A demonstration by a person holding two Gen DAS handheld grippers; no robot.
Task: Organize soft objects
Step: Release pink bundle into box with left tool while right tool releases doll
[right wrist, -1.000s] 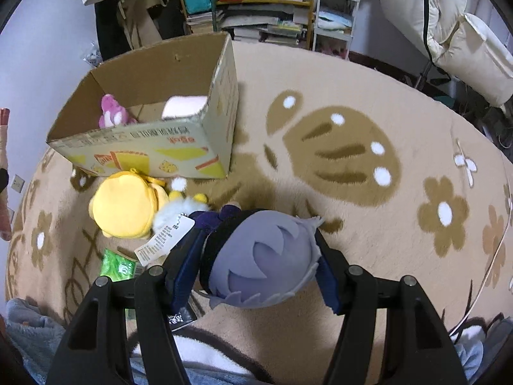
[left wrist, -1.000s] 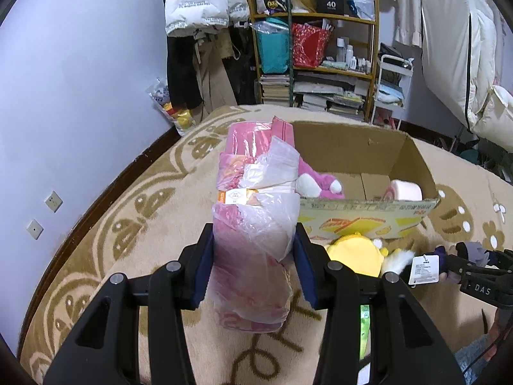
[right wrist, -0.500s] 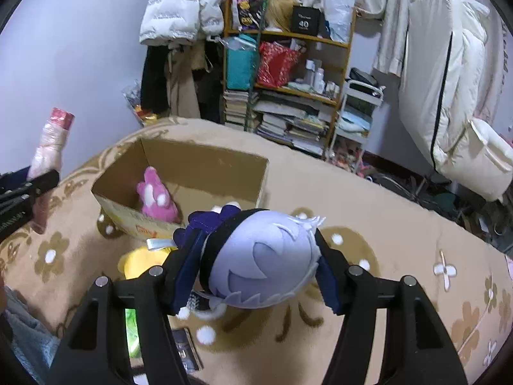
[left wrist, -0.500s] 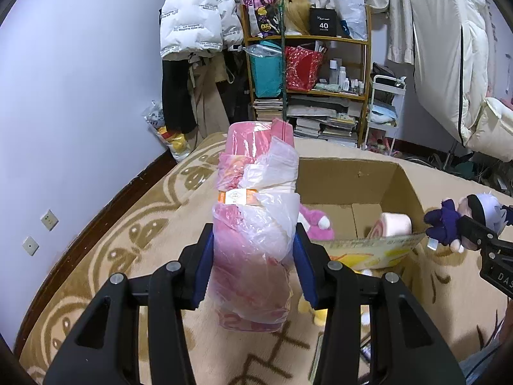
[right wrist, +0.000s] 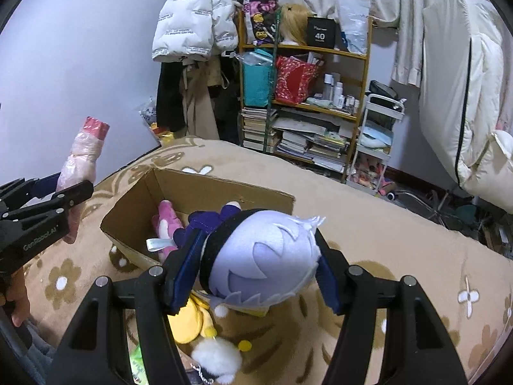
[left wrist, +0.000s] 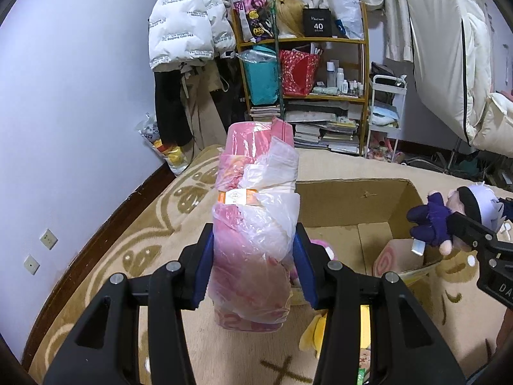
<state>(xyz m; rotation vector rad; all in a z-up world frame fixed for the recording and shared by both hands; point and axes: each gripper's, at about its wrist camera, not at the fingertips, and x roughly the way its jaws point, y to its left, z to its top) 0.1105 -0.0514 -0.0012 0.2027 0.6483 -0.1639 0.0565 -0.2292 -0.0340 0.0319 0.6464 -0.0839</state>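
We are holding 2 soft things above the patterned beige carpet point(right wrist: 368, 224), 1 in each gripper. The left gripper point(left wrist: 253, 266) is clamping its blue-padded fingers point(left wrist: 202, 268) on a pink bundle wrapped in clear plastic point(left wrist: 256, 224), which is standing upright between them with its top well above the fingers. In the right wrist view the same bundle point(right wrist: 84, 157) is showing at the far left, held up to the left of the open cardboard box point(right wrist: 224, 189).

The right gripper point(right wrist: 253, 264) is pressing its fingers point(right wrist: 182, 272) against both sides of the pale purple head of a plush doll point(right wrist: 266, 263), whose dark purple body is pointing away from us toward the box. In the left wrist view the doll point(left wrist: 455, 215) is hanging over the right end of the box point(left wrist: 352, 199).

Inside the box a pink plush point(right wrist: 166, 221) is lying against the left wall, and a pink-and-white rolled item point(left wrist: 396, 256) is sitting toward the right end. On the carpet just in front of the box, a yellow plush point(right wrist: 189, 324) with a white pompom point(right wrist: 218, 356) is lying beside a green packet point(right wrist: 138, 365). A cluttered wooden shelf point(right wrist: 304, 102) is standing against the far wall.
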